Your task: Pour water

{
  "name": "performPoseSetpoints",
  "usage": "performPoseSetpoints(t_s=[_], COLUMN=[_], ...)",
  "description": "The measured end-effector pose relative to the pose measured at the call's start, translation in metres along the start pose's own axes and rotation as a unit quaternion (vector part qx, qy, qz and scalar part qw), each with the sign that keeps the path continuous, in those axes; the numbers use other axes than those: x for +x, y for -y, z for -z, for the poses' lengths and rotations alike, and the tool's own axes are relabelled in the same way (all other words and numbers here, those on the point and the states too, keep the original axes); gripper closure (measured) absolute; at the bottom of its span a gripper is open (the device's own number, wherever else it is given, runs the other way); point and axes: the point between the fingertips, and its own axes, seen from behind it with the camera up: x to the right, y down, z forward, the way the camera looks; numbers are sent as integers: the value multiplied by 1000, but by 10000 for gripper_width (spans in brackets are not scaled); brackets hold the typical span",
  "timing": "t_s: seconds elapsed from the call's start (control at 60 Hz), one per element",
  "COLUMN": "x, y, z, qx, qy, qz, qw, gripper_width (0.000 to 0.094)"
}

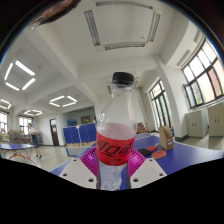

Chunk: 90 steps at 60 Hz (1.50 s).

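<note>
In the gripper view, the gripper (115, 163) was pinching a bottle (116, 130), with both fingers (80, 168) pressed against its lower body from either side. The magenta pads (92, 156) were in contact with the bottle just below its red label (115, 148). The bottle stood upright between the fingers, rising well above them. It was clear plastic with a black cap (122, 78) fitted on the neck, and its lower section was transparent. The view looked steeply upward, so that the ceiling (70, 40) filled the area above the bottle. Rectangular light panels (62, 101) were set in the ceiling, and further fixtures (125, 12) were mounted directly above the cap. A row of windows (203, 72) ran along the wall to the right of the bottle. A blue table (168, 147) lay beyond the right finger, and another blue table (14, 147) lay farther off beyond the left finger. Whether the bottle rested on any surface could not be determined.
</note>
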Motion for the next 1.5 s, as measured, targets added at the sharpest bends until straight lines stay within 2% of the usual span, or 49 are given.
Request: performPoseSetpoints(t_s=[0.083,0.1,0.15,0.217,0.267,0.283,0.3,0.433,0.45,0.533,0.583,0.6,0.617,0.683,0.717,0.767,0.817,0.933,1.0,1.083,1.283,1.5], x=[46,56,82,104,114,120,120,136,138,139,138,125,136,145,148,136,138,136,129,106,38,-16], y=[-65,-69,-106,-163,-189,-214,-196,-244,-238,-239,-240,-224,-239,-248,-255,-252,-256,-247,-234,-209,-150,-109], z=[-12,8,7,8,14,22,25,31,26,29,29,47,39,31,31,53,61,97,119,155,254,353], qx=[-46,-57,-80,-132,-155,-160,-166,-205,-180,-184,-182,-180,-183,-195,-212,-240,-262,-298,-307,-319,-323,-323], qy=[-31,-36,-52,-58,-60,-62,-63,-66,-64,-67,-67,-67,-68,-70,-73,-76,-80,-104,-120,-115,-124,-136], qz=[70,82,107,126,133,136,135,148,149,151,153,151,151,145,141,134,128,134,147,155,164,141], qw=[996,994,990,981,977,976,975,965,970,969,969,970,969,968,964,959,953,939,932,928,924,926], gripper_width=[609,607,607,608,608,607,607,597,604,589,532,505,482,413,331,87,111,76,87,88,85,82])
